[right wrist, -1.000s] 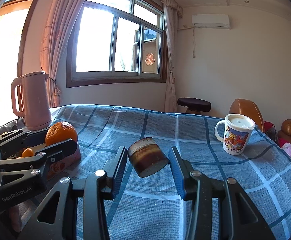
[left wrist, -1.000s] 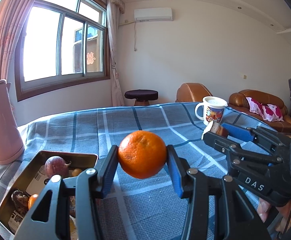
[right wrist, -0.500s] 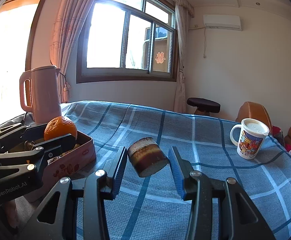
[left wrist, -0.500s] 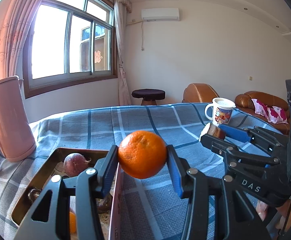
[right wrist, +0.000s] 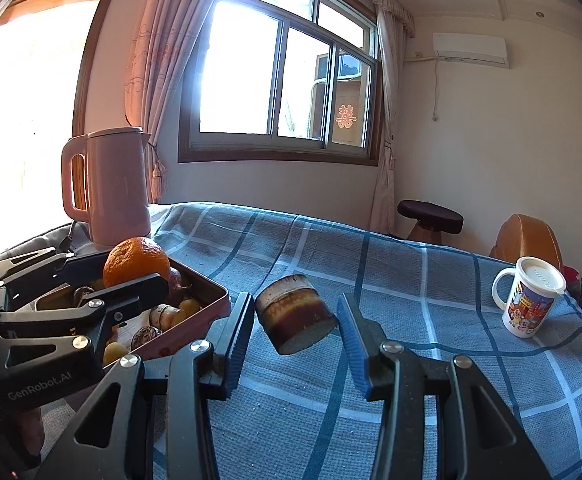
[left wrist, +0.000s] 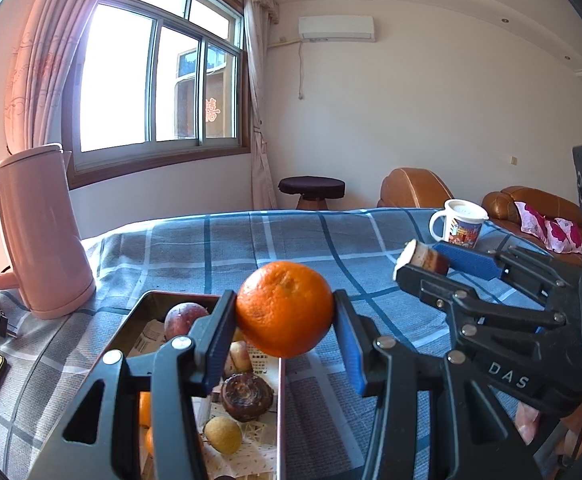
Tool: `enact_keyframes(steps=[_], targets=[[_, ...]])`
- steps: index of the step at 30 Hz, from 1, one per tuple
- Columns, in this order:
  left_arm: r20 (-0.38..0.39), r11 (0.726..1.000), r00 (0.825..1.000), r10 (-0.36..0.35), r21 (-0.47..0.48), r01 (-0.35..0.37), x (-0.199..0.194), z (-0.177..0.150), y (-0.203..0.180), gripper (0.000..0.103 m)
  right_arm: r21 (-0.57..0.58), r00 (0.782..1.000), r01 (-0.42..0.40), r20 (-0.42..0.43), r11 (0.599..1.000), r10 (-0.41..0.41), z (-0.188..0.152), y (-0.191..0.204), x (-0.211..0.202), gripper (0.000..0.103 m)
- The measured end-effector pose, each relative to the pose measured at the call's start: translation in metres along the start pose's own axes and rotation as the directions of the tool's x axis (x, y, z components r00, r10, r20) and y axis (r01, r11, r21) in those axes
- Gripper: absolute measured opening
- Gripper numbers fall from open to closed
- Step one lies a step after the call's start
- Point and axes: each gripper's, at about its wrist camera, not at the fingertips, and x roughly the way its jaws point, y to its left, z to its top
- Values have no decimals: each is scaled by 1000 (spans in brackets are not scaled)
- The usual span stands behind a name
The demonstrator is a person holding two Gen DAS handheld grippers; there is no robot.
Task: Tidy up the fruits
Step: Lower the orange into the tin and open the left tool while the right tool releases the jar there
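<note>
Left gripper (left wrist: 285, 354) has its blue ribbed pads clamped on an orange (left wrist: 285, 309), round with dimpled, glossy peel, held up in the air right over the near right edge of the tin tray (left wrist: 137, 312). Right gripper (right wrist: 297, 338) is closed on a short brown cylinder (right wrist: 296, 314), kind of a glazed-looking chunk with a pale cut face and a darker band, tilted between the pads and off the table.

The tray is a rectangular metal tin, reddish on the outside, sitting at about 9 o'clock from the right gripper. Inside there's a purple-red round fruit (left wrist: 185, 316), a small yellowish one (left wrist: 223, 434), a dark wrinkly one (left wrist: 246, 396) and some printed paper.

Everything's on a blue plaid woven tablecloth (right wrist: 371, 280). Smooth pink kettle (left wrist: 37, 230) at 10 o'clock, lidded cartoon mug (right wrist: 529, 296) at 2 o'clock.

Readable stuff: "DAS" on one gripper body, "GenRobot.AI" on the other
</note>
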Motion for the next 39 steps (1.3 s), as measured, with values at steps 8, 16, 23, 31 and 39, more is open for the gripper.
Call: enact_keyframes(steps=[8, 16, 23, 31, 39], targets=[[-16, 999, 999, 30, -14, -31, -1, -3, 16, 49, -22, 999, -36, 3, 999, 36, 12, 19, 3, 45], [-25, 998, 998, 51, -31, -52, -3, -5, 31, 49, -55, 998, -58, 0, 997, 58, 20, 37, 10, 45], [-33, 996, 997, 69, -48, -71, -4, -7, 45, 49, -70, 997, -72, -8, 995, 72, 23, 49, 18, 45], [-45, 993, 995, 91, -67, -94, -4, -8, 62, 49, -96, 996, -93, -21, 991, 91, 24, 62, 24, 45], [-57, 990, 992, 114, -72, -117, -5, -11, 73, 49, -119, 993, -113, -29, 987, 110, 28, 77, 31, 45]])
